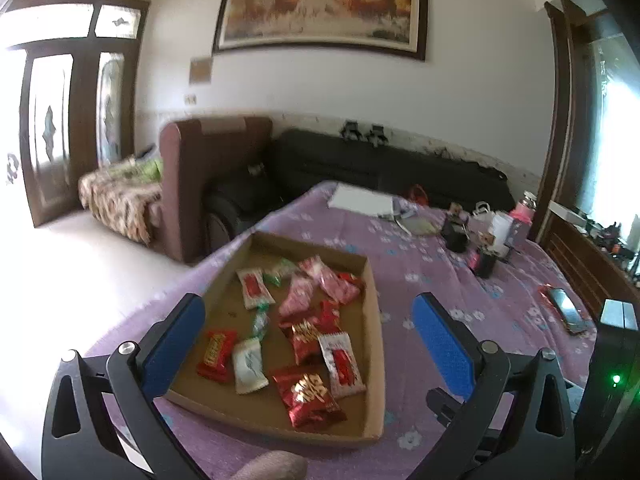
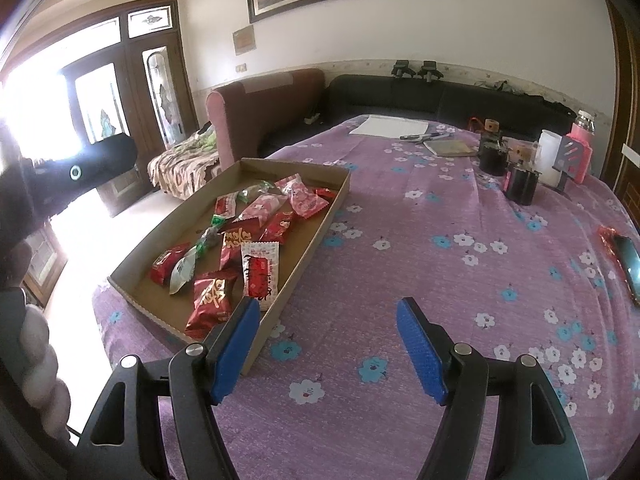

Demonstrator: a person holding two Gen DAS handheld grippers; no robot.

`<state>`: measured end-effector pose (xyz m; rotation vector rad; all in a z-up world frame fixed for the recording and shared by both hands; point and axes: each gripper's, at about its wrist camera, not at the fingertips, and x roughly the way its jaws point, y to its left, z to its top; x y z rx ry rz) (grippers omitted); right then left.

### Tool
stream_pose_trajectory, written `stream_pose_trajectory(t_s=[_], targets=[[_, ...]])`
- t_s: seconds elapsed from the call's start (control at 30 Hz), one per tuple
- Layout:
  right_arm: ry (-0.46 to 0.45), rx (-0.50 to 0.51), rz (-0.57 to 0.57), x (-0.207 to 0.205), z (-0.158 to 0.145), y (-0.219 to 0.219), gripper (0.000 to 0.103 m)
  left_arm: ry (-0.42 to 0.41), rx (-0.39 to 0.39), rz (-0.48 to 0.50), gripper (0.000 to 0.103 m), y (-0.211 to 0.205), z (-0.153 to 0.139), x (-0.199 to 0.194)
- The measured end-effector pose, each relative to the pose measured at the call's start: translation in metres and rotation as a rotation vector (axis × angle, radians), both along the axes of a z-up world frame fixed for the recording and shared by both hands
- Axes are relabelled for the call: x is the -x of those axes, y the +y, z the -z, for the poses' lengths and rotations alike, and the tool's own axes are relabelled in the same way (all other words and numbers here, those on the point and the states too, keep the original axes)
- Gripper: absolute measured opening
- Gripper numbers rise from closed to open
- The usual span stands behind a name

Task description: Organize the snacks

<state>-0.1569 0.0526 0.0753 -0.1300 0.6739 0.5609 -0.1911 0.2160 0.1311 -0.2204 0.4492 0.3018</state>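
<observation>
A shallow cardboard tray (image 1: 370, 280) lies on the purple flowered cloth and holds several wrapped snacks: red packets (image 1: 308, 398), white-and-red packets (image 1: 342, 360), pink packets (image 1: 296, 296) and a white one (image 1: 248, 366). My left gripper (image 1: 308, 332) is open and empty above the tray's near half. In the right wrist view the tray (image 2: 308, 248) sits left of centre with the same snacks (image 2: 260, 270). My right gripper (image 2: 326, 332) is open and empty, just right of the tray's near corner, over bare cloth.
A phone on a red wrapper (image 2: 628, 260) lies at the table's right edge. Black jars (image 2: 520, 186), a white cup (image 2: 552, 156), a pink bottle (image 2: 582, 148), a notebook (image 2: 450, 147) and white paper (image 2: 388, 125) stand at the far side. Sofas (image 2: 272, 108) lie beyond.
</observation>
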Motion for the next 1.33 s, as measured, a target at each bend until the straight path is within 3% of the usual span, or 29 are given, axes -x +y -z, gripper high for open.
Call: stream_pose_trajectory(t_s=[0.17, 0.47, 1.0, 1.33], targets=[[-0.012, 0.033, -0.017, 0.004, 0.003, 0.009, 0.073, 0.118, 0.022, -0.03, 0.103, 0.005, 0.019, -0.016], [-0.024, 0.071, -0.039, 0.004, 0.006, 0.026, 0.079, 0.201, 0.072, -0.018, 0.103, 0.011, 0.038, -0.021], [-0.005, 0.127, -0.061, -0.001, 0.013, 0.045, 0.08, 0.267, 0.13, -0.044, 0.103, 0.029, 0.057, -0.028], [0.0, 0.119, -0.061, -0.005, 0.016, 0.043, 0.08, 0.303, 0.126, -0.018, 0.103, 0.02, 0.052, -0.037]])
